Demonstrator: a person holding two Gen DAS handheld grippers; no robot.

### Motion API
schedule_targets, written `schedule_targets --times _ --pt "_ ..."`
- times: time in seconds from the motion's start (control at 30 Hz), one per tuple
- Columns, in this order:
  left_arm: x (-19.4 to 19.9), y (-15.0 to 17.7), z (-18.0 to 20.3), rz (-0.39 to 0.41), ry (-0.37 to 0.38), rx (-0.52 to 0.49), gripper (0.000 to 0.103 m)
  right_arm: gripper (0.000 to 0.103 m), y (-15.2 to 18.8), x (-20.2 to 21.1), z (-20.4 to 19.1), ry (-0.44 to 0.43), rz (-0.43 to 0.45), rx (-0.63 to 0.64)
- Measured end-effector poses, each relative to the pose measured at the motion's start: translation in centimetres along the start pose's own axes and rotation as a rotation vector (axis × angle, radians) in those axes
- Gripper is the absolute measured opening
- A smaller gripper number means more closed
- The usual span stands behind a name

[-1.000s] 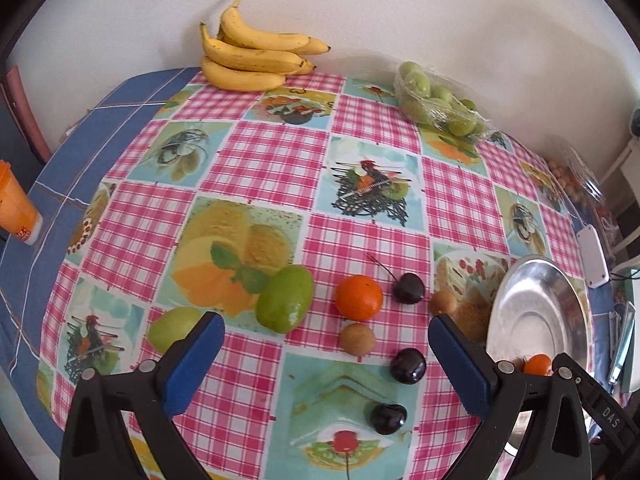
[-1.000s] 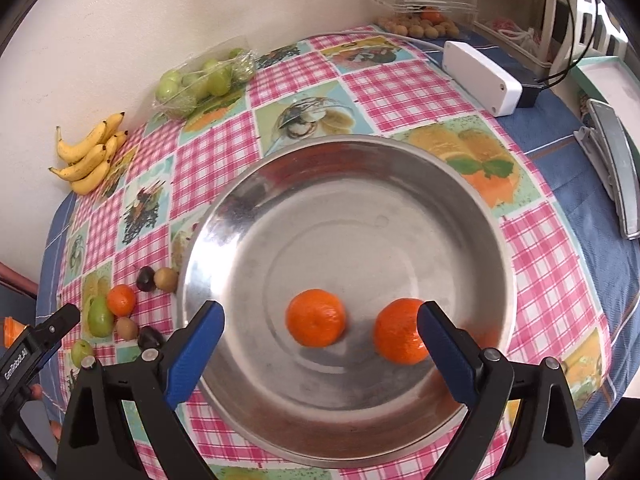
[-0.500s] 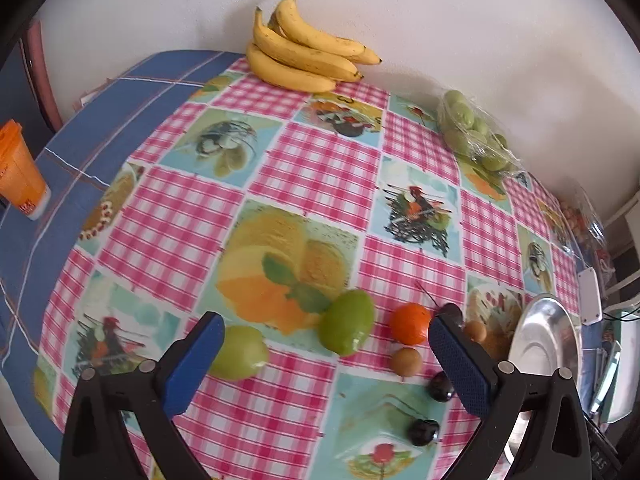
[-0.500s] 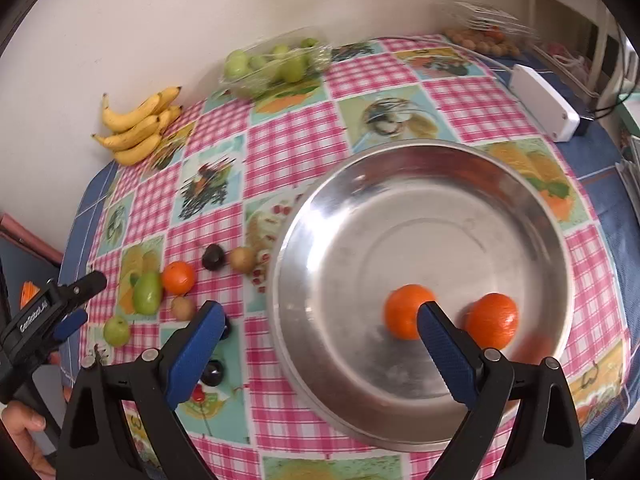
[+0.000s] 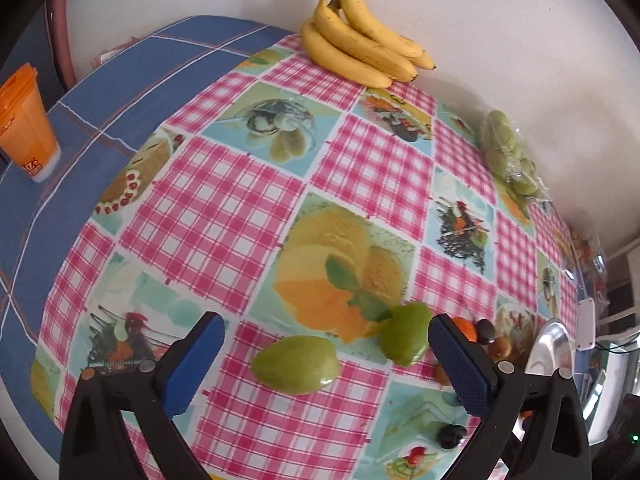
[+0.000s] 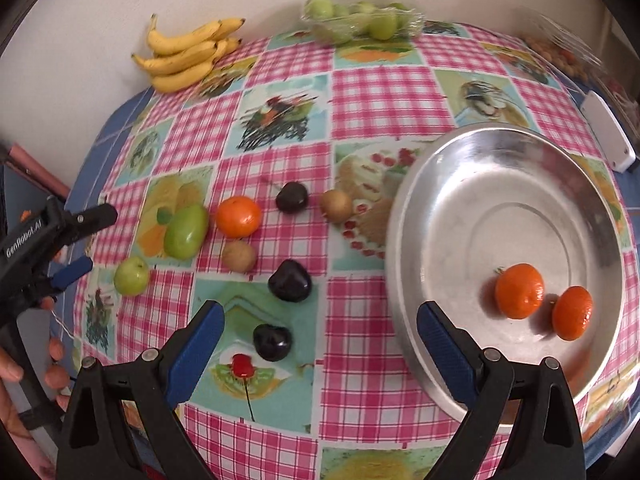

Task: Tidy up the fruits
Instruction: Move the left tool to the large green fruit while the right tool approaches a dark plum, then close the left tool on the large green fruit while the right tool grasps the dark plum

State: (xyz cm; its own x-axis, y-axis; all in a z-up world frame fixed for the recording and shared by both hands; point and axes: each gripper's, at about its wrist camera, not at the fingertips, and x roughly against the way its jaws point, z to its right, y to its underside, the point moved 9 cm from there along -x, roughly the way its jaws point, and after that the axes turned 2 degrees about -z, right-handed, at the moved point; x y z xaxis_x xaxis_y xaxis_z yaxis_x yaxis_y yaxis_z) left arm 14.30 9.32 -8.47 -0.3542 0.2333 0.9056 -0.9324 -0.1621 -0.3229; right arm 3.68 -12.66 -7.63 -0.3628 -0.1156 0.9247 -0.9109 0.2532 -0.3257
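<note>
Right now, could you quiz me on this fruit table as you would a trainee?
1. How many oranges lie in the metal bowl?
2. True or false: the left gripper is shut on a banana.
3. Which sits nearest the left gripper: A the small green fruit, B the bananas, C the orange cup?

Key: 1. Two, and a third orange lies on the cloth. 2. False; it is open and empty. 3. A.

i see a brushed metal bowl [image 6: 508, 184], dull sheen; glossy dark cherries [image 6: 290, 281]; smooth printed oilcloth [image 6: 380, 92] on tabletop; clear crinkled plastic wrap [image 6: 360, 16].
</note>
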Motion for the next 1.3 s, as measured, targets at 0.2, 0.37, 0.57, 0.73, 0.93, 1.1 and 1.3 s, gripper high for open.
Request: schedule_targets --times 0.2,0.37,0.57,0.73,0.93,1.1,1.3 --pt "-1.6 0.8 -1.4 -0.056 -0.032 0.011 0.103 0.097 0.7 -1.2 -1.6 0.035 -0.031 0.060" --pt "-2.5 1.4 -1.5 -0.090 -0.047 0.007 0.101 0.097 1.3 -2.3 -2.5 0.030 -0.065 0.081" --pt "-3.2 2.1 -1.7 -0.131 -0.036 0.030 0.089 0.089 2.1 -3.6 -2.8 0.043 -0.098 0.102" --pt "-3.6 2.6 -1.4 -0.159 -0.020 0.030 0.078 0.071 2.5 -4.3 -2.9 0.049 -0.120 0.111" --pt "-3.9 2.9 -1.1 -0.167 -0.021 0.020 0.065 0.058 2.7 -4.5 -3.2 0.051 -0.123 0.126" --pt "-3.8 3.1 -1.0 -0.167 -0.031 0.006 0.059 0.042 2.4 -4.5 -3.3 0.058 -0.121 0.138" --pt "-3.9 2.9 -1.0 -0.168 -0.031 -0.001 0.059 0.037 2.6 -4.4 -3.5 0.056 -0.129 0.151"
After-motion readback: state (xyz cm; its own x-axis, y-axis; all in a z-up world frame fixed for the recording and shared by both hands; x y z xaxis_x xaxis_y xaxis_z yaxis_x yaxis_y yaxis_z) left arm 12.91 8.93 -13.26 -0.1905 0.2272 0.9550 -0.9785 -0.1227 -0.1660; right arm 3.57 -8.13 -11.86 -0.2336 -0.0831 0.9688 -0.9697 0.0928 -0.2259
